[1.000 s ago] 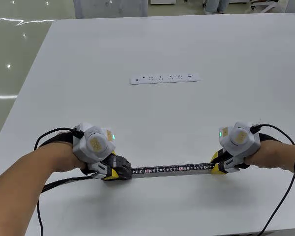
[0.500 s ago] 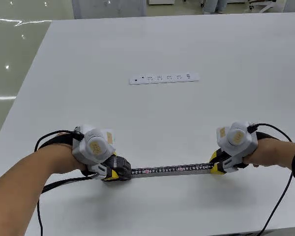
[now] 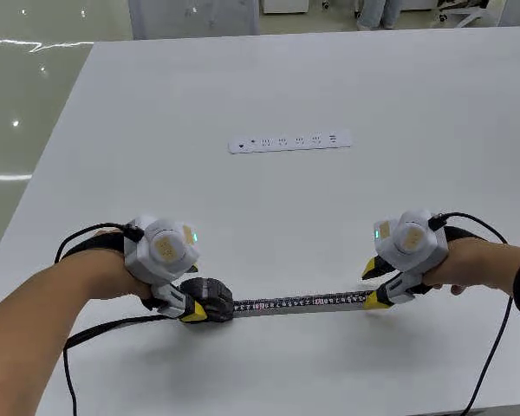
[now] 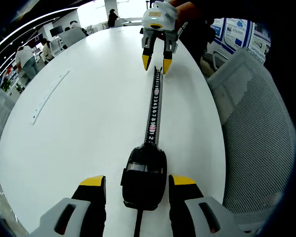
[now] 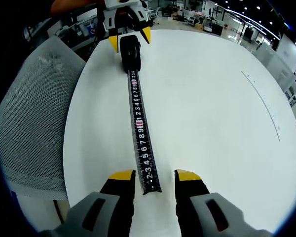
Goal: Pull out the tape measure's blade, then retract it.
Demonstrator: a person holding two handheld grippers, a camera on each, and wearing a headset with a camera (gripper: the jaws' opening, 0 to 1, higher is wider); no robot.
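The black tape measure case (image 3: 210, 299) lies on the white table near its front edge, with the blade (image 3: 299, 302) stretched out flat to the right. My left gripper (image 3: 195, 295) is open; in the left gripper view its fingers stand on either side of the case (image 4: 145, 173) with gaps. My right gripper (image 3: 370, 283) is open at the blade's end. In the right gripper view the blade tip (image 5: 150, 187) lies loose between the yellow fingertips (image 5: 122, 175), and the left gripper (image 5: 129, 39) sits at the far end over the case (image 5: 130, 49).
A white power strip (image 3: 290, 139) lies at mid-table, well beyond the tape. The white table (image 3: 329, 78) stretches wide behind it. A grey mesh chair (image 4: 251, 123) stands at the table's near edge. Cables trail from both grippers.
Both grippers have opened: the right one has let go of the blade's end and the left one has released the case. The blade has stayed pulled out.
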